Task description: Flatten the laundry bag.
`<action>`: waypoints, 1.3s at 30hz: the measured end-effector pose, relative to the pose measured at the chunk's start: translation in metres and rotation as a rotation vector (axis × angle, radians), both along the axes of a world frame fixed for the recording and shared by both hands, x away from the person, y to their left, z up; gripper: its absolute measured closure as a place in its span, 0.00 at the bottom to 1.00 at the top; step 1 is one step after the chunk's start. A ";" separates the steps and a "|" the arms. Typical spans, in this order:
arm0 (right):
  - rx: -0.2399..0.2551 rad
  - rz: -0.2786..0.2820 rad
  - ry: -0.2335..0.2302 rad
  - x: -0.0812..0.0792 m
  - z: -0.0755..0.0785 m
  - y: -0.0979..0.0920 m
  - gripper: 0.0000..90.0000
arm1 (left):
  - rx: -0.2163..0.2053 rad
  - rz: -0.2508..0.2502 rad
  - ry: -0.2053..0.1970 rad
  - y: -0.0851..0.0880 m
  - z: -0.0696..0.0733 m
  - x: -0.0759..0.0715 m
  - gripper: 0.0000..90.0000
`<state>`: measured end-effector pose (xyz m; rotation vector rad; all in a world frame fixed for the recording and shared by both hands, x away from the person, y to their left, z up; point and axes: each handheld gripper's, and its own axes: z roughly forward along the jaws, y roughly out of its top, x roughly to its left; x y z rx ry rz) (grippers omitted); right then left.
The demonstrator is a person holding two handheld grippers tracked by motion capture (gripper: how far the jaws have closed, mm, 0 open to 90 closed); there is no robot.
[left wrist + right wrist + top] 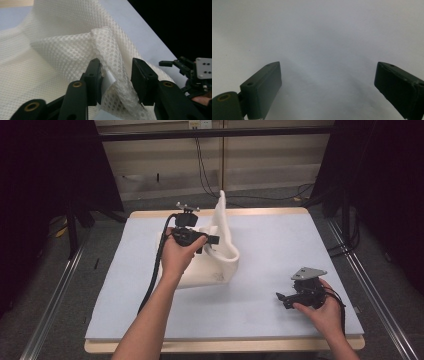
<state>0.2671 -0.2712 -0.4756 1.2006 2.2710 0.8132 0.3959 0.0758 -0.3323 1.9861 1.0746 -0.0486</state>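
A white mesh cloth [223, 261] lies bunched on the pale blue mat [280, 240], with one corner standing up in a peak toward the back. My left gripper [212, 240] is level against its raised fold. In the left gripper view the cloth [62, 50] has a fold and a small white tag hanging loosely between the parted jaws of the left gripper [116, 71]; the pads do not press it. My right gripper [281, 299] rests low at the front right, away from the cloth. Seen up close, the right gripper [328, 75] stands wide open over bare mat.
The mat covers a wooden table [150, 214] whose edges drop to the floor on all sides. Black stands and cables sit beyond the far edge. In the left gripper view the right gripper [192, 73] shows near the mat's edge.
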 end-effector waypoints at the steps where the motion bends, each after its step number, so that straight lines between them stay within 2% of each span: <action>1: -0.001 0.000 0.002 0.000 0.000 0.000 0.08 | 0.002 -0.004 -0.005 -0.002 0.000 -0.001 0.64; 3: -0.005 0.003 0.001 0.000 0.000 0.001 0.08 | 0.017 0.002 -0.029 -0.004 0.000 -0.001 0.57; 11: -0.003 0.003 0.000 0.000 0.000 0.001 0.08 | 0.055 -0.006 -0.028 0.010 -0.002 0.001 0.37; 12: -0.004 0.005 0.004 -0.001 -0.001 0.001 0.08 | 0.053 0.001 -0.030 0.012 -0.003 0.001 0.30; 13: -0.004 0.005 0.004 -0.001 -0.001 0.001 0.08 | 0.059 -0.009 -0.028 0.014 -0.003 0.002 0.30; 15: -0.005 0.003 0.007 0.000 -0.001 0.002 0.08 | 0.045 0.003 -0.033 0.019 -0.004 0.001 0.30; 22: -0.006 0.005 0.010 0.000 -0.002 0.003 0.08 | 0.058 0.026 -0.059 0.034 -0.005 0.001 0.24; 24: -0.008 0.007 0.010 0.000 -0.002 0.003 0.08 | 0.054 0.035 -0.058 0.034 -0.005 0.001 0.23; 29: -0.008 0.013 0.010 0.000 -0.002 0.004 0.08 | 0.081 0.037 -0.058 0.032 -0.010 0.003 0.21; 33: -0.017 0.012 0.008 -0.001 -0.003 0.004 0.08 | 0.093 0.045 -0.064 0.036 -0.014 0.007 0.18; 39: -0.015 0.014 0.016 0.000 -0.004 0.003 0.08 | 0.089 0.075 -0.084 0.050 -0.009 0.010 0.18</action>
